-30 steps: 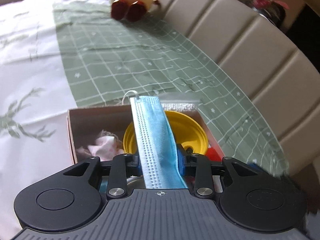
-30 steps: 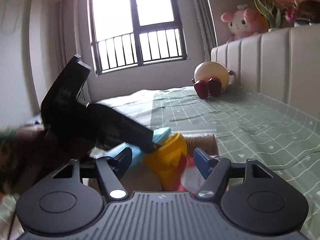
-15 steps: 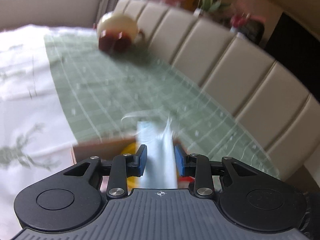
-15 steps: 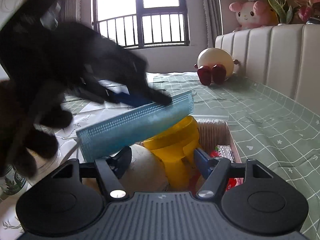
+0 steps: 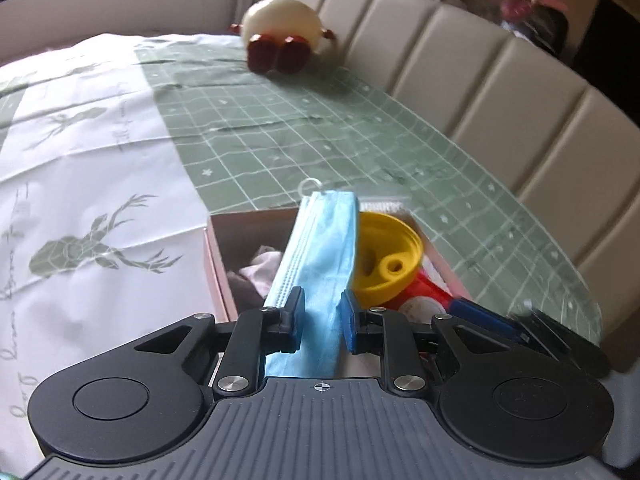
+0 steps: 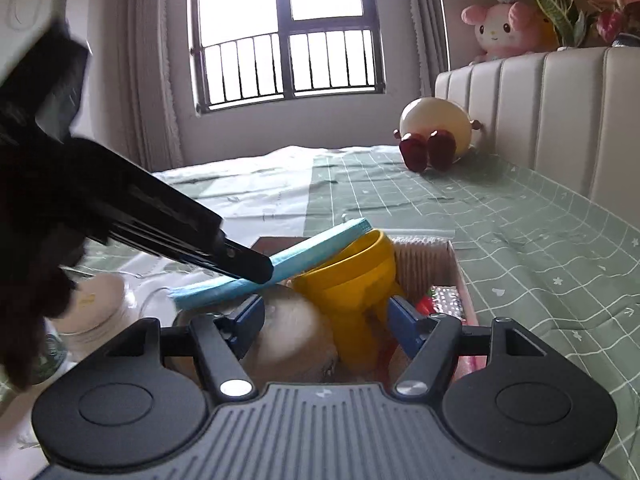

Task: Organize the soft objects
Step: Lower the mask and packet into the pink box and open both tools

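The left gripper [image 5: 320,322] is closing its jaws on a folded blue pleated face mask [image 5: 320,256], which lies between them and sticks out over the pink cardboard box [image 5: 216,256] on the bed, probably to lift it out for sorting. The right gripper [image 6: 326,328] waits with jaws apart around the stem of a yellow plastic funnel [image 6: 352,276]; whether they touch it I cannot tell. The box also holds pink cloth [image 5: 262,266] and a red packet [image 6: 430,304].

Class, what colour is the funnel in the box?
Yellow. The funnel shows best in the left wrist view.
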Demonstrator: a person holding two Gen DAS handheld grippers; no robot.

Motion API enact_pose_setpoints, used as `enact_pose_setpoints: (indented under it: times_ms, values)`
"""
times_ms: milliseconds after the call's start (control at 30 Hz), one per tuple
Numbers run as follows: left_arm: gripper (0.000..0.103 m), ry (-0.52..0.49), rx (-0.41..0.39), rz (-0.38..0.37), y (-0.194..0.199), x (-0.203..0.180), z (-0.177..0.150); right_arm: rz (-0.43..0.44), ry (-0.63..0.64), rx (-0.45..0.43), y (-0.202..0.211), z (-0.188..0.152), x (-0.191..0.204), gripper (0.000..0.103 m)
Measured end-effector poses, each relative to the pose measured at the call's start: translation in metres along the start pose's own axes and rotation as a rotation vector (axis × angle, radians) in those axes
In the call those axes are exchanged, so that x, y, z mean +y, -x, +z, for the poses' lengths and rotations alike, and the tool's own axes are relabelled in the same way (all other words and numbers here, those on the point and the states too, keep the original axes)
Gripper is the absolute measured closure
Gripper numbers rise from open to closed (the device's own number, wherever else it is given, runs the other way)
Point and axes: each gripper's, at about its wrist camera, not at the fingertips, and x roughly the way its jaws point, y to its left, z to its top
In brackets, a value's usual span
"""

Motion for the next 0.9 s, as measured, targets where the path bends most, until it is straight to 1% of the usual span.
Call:
enact_pose_setpoints:
  times_ms: [67,133,200,333,400,467,533,600,667,767,833,900]
  values:
    - [0.082,0.028,-0.012,-0.018,-0.004,0.002,-0.001,-0.011,0.001,-0.024,0.014,-0.005,-0.005,0.034]
    - [0.082,0.030,-0.022,-0.032,-0.011,-0.001,-0.002,-0.037,-0.015,-0.032,0.025,-0.011,-0.011,0.034]
    - [0.082,0.026,-0.031,-0.036,-0.018,-0.008,-0.002,-0.051,-0.062,-0.022,0.032,-0.017,-0.018,0.034]
    - [0.082,0.071,-0.040,-0.065,-0.028,-0.012,-0.002,-0.060,-0.134,0.002,0.038,-0.032,-0.029,0.034]
    - [0.082,0.086,-0.042,-0.063,-0.030,-0.012,-0.003,-0.075,-0.120,-0.024,0.043,-0.037,-0.028,0.034]
    - [0.082,0.077,-0.052,-0.052,-0.030,-0.012,-0.005,-0.086,-0.107,-0.030,0.044,-0.037,-0.024,0.034]
    - [0.082,0.080,-0.054,-0.040,-0.029,-0.012,-0.006,-0.092,-0.092,-0.034,0.043,-0.033,-0.021,0.035]
    - [0.082,0.078,-0.056,-0.027,-0.026,-0.013,-0.006,-0.133,-0.061,-0.053,0.040,-0.027,-0.019,0.045]
    - [0.082,0.070,-0.066,-0.014,-0.023,-0.016,-0.008,-0.159,-0.054,-0.041,0.029,-0.019,-0.022,0.047]
    - [0.081,0.068,-0.091,-0.010,-0.015,-0.019,-0.013,-0.135,-0.110,0.038,0.013,-0.013,-0.037,0.049]
    - [0.081,0.068,-0.090,-0.038,-0.012,-0.020,-0.014,-0.116,-0.143,0.028,0.018,-0.013,-0.042,0.049]
    - [0.081,0.070,-0.082,-0.050,-0.010,-0.022,-0.015,-0.074,-0.178,0.021,0.028,-0.018,-0.045,0.049]
